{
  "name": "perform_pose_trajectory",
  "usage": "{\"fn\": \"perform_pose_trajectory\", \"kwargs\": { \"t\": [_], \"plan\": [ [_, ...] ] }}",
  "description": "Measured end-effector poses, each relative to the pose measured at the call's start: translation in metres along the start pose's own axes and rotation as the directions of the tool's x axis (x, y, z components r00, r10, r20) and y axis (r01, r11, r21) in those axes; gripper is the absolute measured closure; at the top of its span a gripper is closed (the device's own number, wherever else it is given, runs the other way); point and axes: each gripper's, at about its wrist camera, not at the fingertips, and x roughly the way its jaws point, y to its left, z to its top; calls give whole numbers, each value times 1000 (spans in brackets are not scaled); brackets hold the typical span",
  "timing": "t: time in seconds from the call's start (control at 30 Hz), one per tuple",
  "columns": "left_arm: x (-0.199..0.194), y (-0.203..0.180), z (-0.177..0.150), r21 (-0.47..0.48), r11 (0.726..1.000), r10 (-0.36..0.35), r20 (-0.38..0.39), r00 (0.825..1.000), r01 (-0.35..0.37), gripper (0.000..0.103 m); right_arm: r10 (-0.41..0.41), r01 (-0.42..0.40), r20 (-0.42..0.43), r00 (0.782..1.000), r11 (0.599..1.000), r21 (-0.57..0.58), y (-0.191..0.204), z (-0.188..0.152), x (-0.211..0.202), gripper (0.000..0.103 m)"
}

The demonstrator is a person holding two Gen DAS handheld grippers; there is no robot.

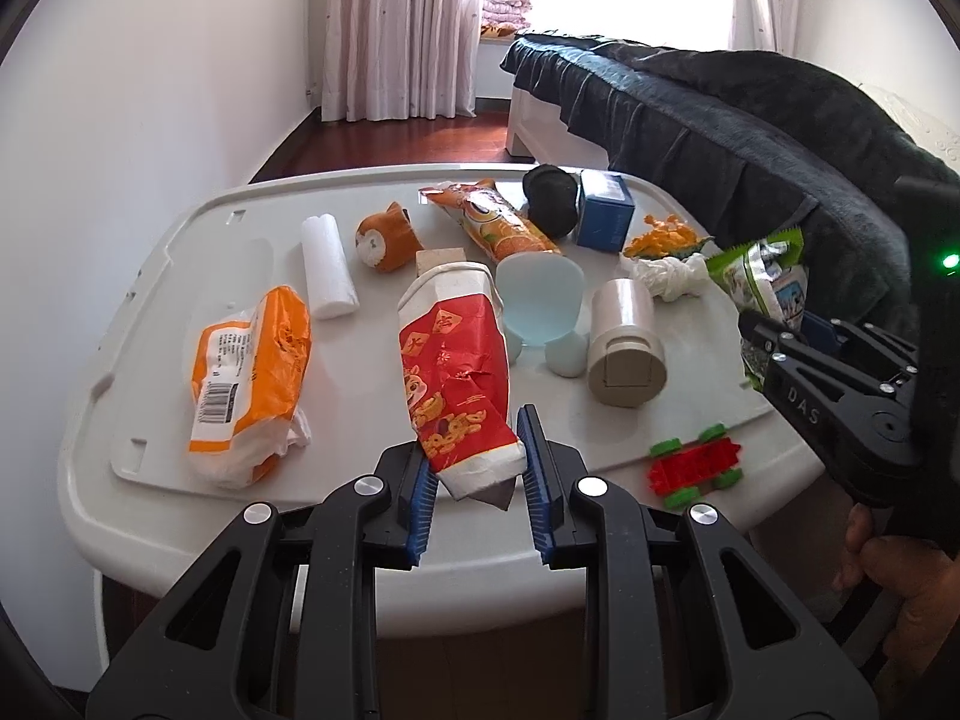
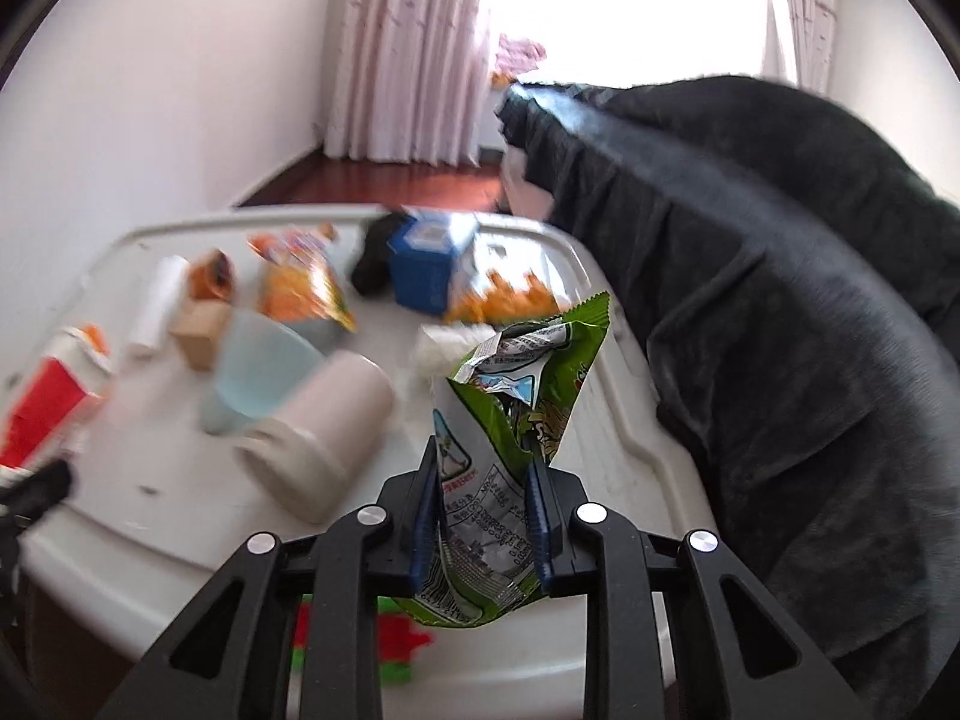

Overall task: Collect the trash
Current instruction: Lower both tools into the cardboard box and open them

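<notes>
White table point(image 1: 150, 276); "DAS" on right tongs point(image 1: 757, 341) gripping green wrapper point(image 2: 510, 420).

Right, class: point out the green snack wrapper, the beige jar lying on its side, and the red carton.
green snack wrapper point(image 2: 534, 384): right wrist view, crumpled upper part.
beige jar point(image 1: 624, 333): left wrist view, side wall.
red carton point(image 1: 456, 366): left wrist view, printed red face.

A beige canister point(image 1: 626, 343) lies on its side on the white bench point(image 1: 180, 228). Just left of the canister sits a pale blue cup point(image 1: 540, 294); behind the canister, a blue box point(image 1: 606, 211); nearer than it, a red-and-green toy car point(image 1: 696, 468).
</notes>
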Motion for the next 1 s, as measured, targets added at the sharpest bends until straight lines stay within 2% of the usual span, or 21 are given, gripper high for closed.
{"fn": "perform_pose_trajectory", "kwargs": {
  "t": [0.13,0.3,0.47,0.6,0.7,0.73,0.77,0.8,0.83,0.93,1.0],
  "plan": [
    [-31,4,-11,-9,1000,-1,-6,1000,1,78,99,-99,11,995,995,-21,21,-9,-49,77],
    [-60,16,-41,-36,999,29,-60,998,-31,78,197,-198,-99,975,980,7,46,-61,-89,77],
    [-69,27,-80,-64,994,85,-132,988,-94,78,229,-225,-189,955,974,39,66,-100,-100,77],
    [-57,33,-106,-93,989,88,-234,968,-112,76,223,-223,-219,950,974,25,79,-113,-103,75],
    [-52,37,-120,-103,985,104,-284,953,-138,74,214,-211,-245,945,977,42,80,-119,-103,65],
    [-52,40,-124,-111,983,107,-291,951,-144,68,207,-202,-254,945,978,47,80,-122,-102,53],
    [-52,41,-125,-120,982,105,-297,949,-146,60,198,-191,-256,946,980,52,79,-125,-104,31],
    [-52,43,-124,-125,980,110,-304,946,-154,40,187,-179,-251,950,982,55,79,-127,-105,21],
    [-54,43,-124,-126,978,124,-303,945,-168,25,171,-163,-241,955,985,52,77,-127,-106,12],
    [-67,44,-118,-123,968,187,-238,953,-221,14,107,-105,-188,976,994,16,75,-123,-112,6],
    [-73,44,-112,-117,967,201,-197,960,-226,12,78,-78,-116,990,997,4,72,-118,-121,5]
  ]
}}
